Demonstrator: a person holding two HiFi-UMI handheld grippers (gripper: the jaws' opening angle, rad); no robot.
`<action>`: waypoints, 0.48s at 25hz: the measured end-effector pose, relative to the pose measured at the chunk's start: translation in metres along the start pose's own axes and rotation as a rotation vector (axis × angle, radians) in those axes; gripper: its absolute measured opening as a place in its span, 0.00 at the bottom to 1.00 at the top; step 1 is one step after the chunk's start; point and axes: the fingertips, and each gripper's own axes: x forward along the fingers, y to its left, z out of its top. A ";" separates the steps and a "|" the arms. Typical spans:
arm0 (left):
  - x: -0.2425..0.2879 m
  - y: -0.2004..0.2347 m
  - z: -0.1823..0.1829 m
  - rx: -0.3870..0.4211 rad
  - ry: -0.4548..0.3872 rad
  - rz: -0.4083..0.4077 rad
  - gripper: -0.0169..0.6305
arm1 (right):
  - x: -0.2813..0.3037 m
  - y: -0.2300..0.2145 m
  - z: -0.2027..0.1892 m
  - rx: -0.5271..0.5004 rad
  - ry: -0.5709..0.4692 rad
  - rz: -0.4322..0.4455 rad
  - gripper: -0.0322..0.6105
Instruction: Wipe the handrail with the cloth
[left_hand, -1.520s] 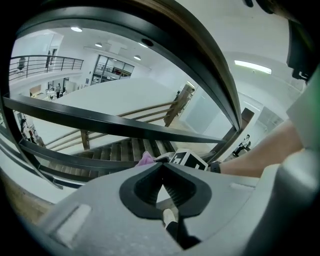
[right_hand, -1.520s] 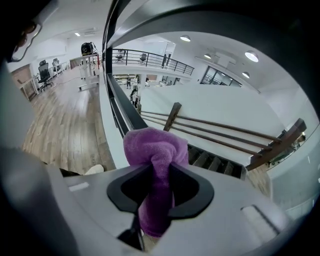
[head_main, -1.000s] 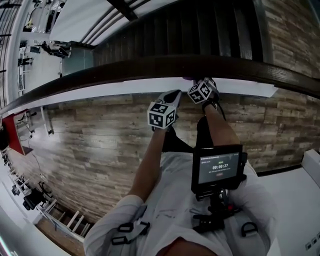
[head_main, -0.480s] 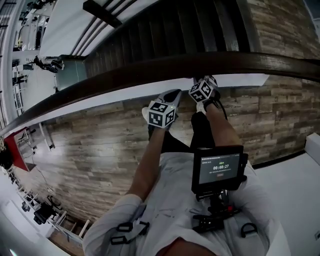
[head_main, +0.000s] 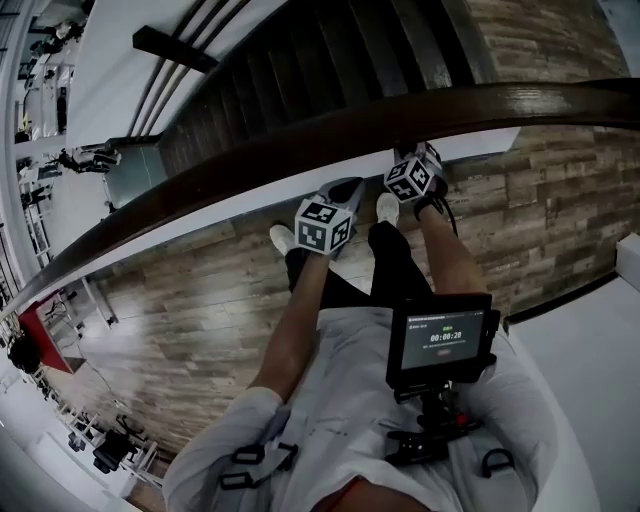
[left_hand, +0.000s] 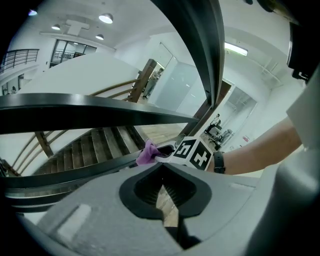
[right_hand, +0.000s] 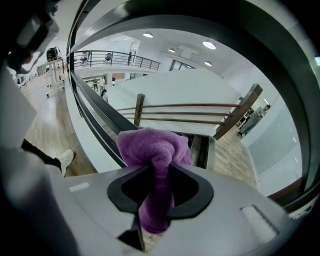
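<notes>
The dark wooden handrail (head_main: 250, 150) curves across the head view from lower left to upper right. My right gripper (head_main: 415, 178) is up against it and is shut on a purple cloth (right_hand: 152, 147), which bunches out in front of the jaws against the handrail (right_hand: 92, 112). My left gripper (head_main: 325, 225) hangs just below the rail, to the left of the right one and apart from the rail. Its jaws stand together with nothing between them. The left gripper view shows the cloth (left_hand: 147, 154) and the right gripper's marker cube (left_hand: 192, 152) on the rail.
Dark stairs (head_main: 330, 60) drop away beyond the rail. A white ledge (head_main: 200, 225) runs under the rail. My white shoes (head_main: 283, 238) stand on the wood floor (head_main: 180, 320). A small screen (head_main: 440, 340) hangs at my chest.
The head view has tilted, so the rail now slants more steeply, and my shoes have come into sight. Both grippers keep their places by the rail, the right one still holding the cloth.
</notes>
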 end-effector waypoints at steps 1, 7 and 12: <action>0.004 -0.002 0.000 0.005 0.006 -0.006 0.02 | -0.001 -0.007 -0.008 -0.001 0.006 -0.006 0.20; 0.017 -0.023 0.004 0.035 0.039 -0.048 0.02 | -0.008 -0.056 -0.076 0.210 0.162 -0.034 0.19; 0.065 -0.052 0.002 0.058 0.079 -0.063 0.02 | -0.025 -0.121 -0.078 0.138 -0.034 -0.089 0.19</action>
